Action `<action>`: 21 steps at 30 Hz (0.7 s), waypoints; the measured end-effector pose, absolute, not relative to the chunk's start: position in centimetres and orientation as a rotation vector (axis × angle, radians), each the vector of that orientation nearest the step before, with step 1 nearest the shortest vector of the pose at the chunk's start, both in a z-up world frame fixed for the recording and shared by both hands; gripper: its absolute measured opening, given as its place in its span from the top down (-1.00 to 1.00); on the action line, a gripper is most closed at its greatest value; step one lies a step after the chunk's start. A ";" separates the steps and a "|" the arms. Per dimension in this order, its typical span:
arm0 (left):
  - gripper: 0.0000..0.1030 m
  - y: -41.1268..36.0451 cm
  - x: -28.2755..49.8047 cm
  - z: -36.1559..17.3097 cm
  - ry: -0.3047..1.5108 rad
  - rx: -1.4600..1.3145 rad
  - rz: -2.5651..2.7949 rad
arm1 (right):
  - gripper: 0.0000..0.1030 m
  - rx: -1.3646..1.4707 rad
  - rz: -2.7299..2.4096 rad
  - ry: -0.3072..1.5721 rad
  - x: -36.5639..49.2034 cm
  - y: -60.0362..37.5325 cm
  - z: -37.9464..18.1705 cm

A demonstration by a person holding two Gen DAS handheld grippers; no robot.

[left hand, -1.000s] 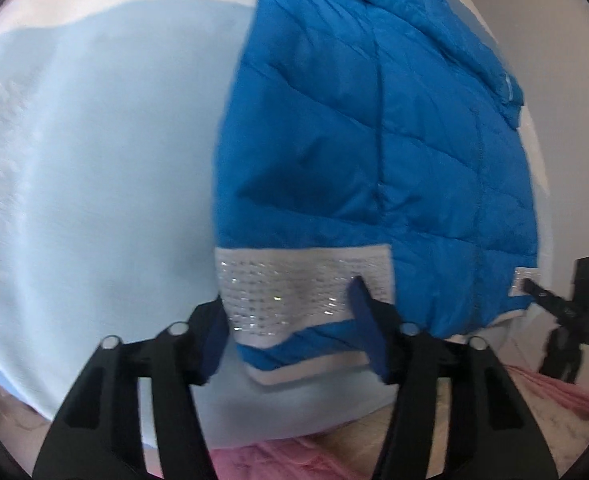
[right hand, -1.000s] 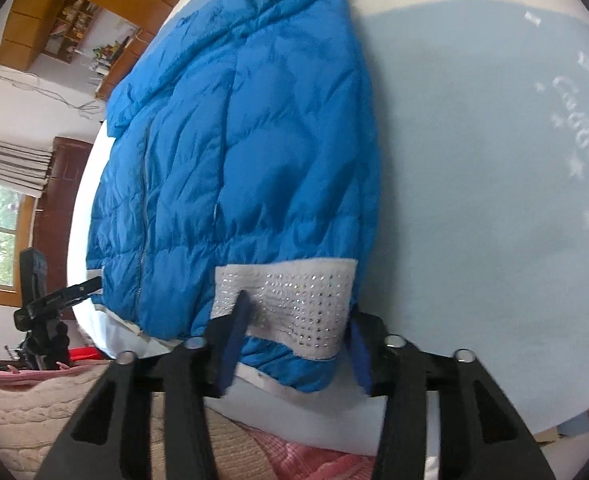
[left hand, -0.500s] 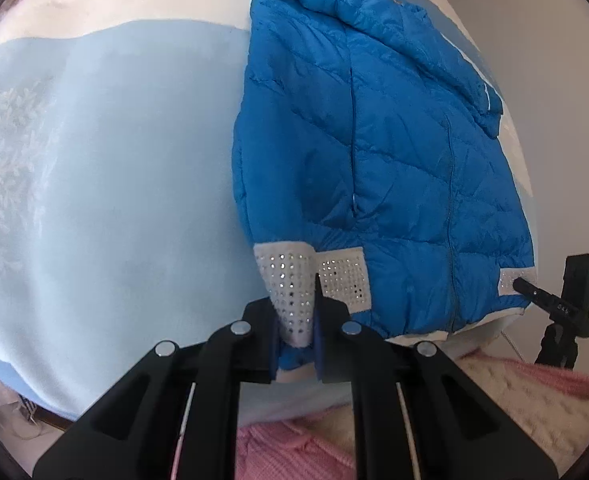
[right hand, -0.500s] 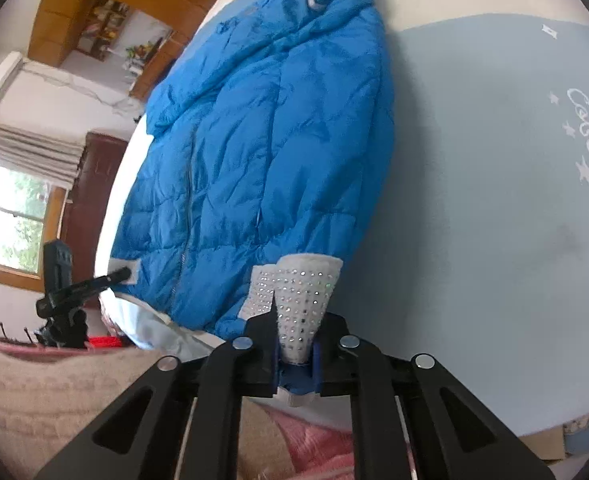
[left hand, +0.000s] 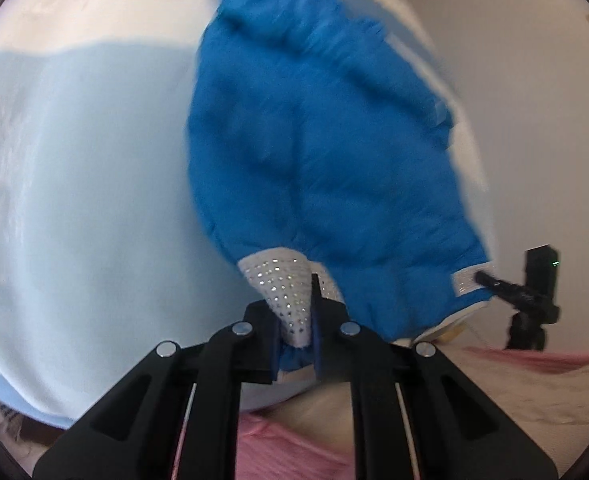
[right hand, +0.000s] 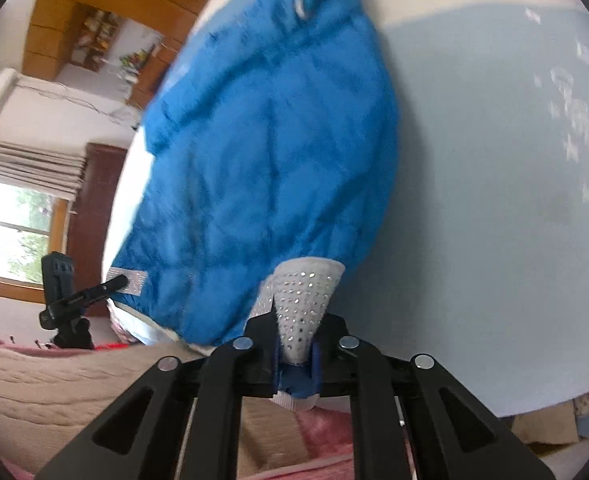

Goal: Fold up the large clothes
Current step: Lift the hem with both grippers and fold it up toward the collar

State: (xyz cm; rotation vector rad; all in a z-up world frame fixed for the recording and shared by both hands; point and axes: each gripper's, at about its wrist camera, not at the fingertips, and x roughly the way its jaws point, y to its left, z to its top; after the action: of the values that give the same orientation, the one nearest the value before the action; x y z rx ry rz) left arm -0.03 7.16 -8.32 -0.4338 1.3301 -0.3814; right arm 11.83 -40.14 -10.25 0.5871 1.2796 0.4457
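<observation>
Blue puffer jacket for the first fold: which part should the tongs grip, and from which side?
Grip the studded white hem band of the blue puffer jacket, coming from the near bed edge. It is flat, thin and firm, unlike the puffy quilting. Both the left tongs and right tongs are shut on it.

Daylight comes through a window (right hand: 18, 220) with a raised blind (right hand: 30, 168), beside a dark wooden door (right hand: 94, 220), plain pale walls (left hand: 534, 100) and wood-panelled shelving (right hand: 94, 28).
</observation>
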 end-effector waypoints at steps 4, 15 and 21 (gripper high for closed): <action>0.81 6.8 2.5 -5.1 1.252 -0.440 -0.421 | 0.79 0.568 0.462 1.220 14.4 -40.4 -7.3; 0.81 7.9 12.9 -0.6 1.106 -0.496 -0.454 | 0.80 0.644 0.493 1.144 24.3 -42.3 -2.8; 0.80 7.2 19.8 -0.4 1.080 -0.493 -0.447 | 0.80 0.665 0.492 1.160 32.1 -42.5 -2.5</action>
State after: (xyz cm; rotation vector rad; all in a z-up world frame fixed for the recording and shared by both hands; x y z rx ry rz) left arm 19.83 7.23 -0.38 -0.4934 1.0804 -0.4470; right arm 32.07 -42.52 -2.52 0.6654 1.1595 0.4917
